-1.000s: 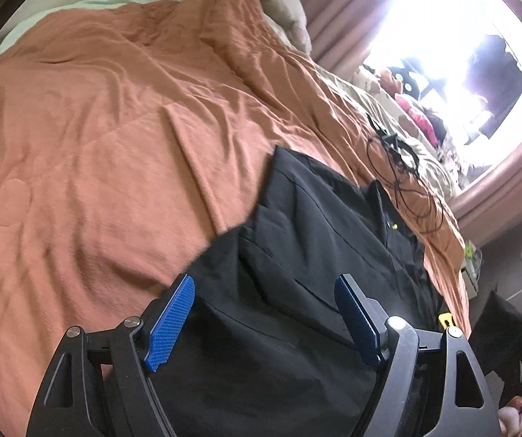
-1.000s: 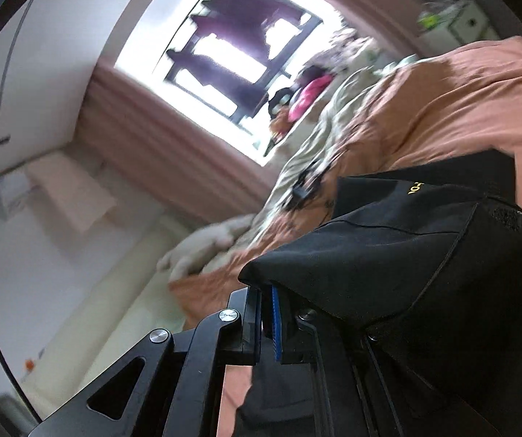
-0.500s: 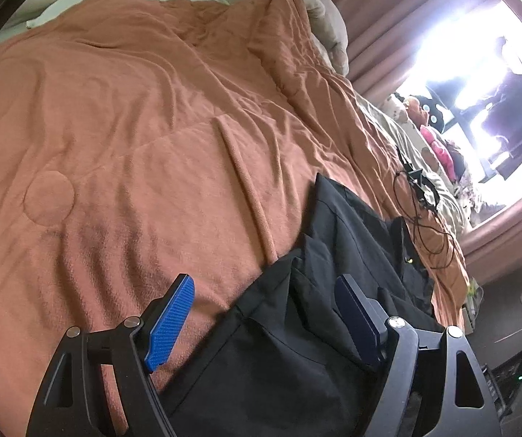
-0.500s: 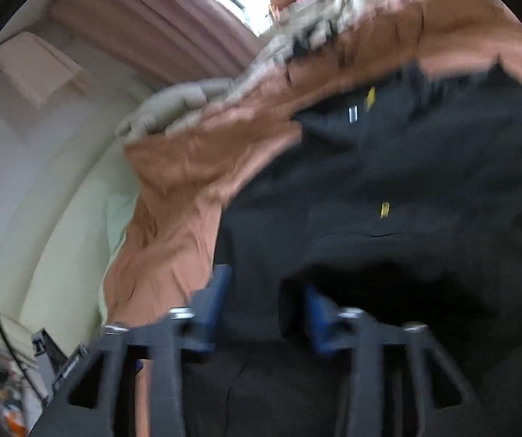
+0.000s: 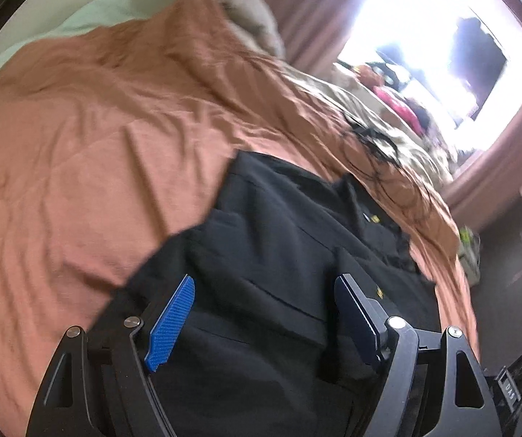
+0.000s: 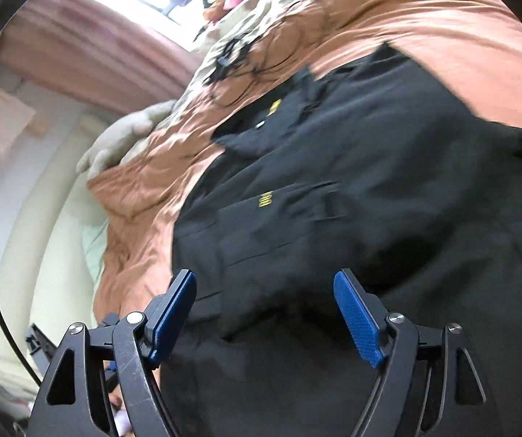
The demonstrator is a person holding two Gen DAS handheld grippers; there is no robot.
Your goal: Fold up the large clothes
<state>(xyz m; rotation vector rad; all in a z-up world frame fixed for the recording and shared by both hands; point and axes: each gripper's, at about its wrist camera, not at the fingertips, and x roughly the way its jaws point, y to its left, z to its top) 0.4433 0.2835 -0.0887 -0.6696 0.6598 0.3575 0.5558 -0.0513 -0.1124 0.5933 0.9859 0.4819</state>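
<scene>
A black garment [image 5: 279, 255] with small yellow labels lies partly folded on the orange bedspread [image 5: 97, 127]. My left gripper [image 5: 264, 287] hovers open above the garment's near part, nothing between its blue pads. In the right wrist view the same black garment [image 6: 352, 182] spreads flat across the orange bedspread [image 6: 424, 25]. My right gripper [image 6: 264, 284] is over it with its jaws opening wide. The cloth lies beneath the pads and they do not press on it.
A tangle of black cable [image 5: 374, 138] lies on a beige patterned cover [image 5: 399, 134] beyond the garment. Stuffed toys [image 5: 395, 98] sit by the bright window [image 5: 424, 36] with pink curtains. A grey pillow [image 6: 126, 138] and pale green sheet [image 5: 108, 11] edge the bed.
My right gripper, shut on a lifted fold of the black garment a second ago, has let go and dropped lower; the cloth now lies flat. My left gripper shifted sideways, staying open.
</scene>
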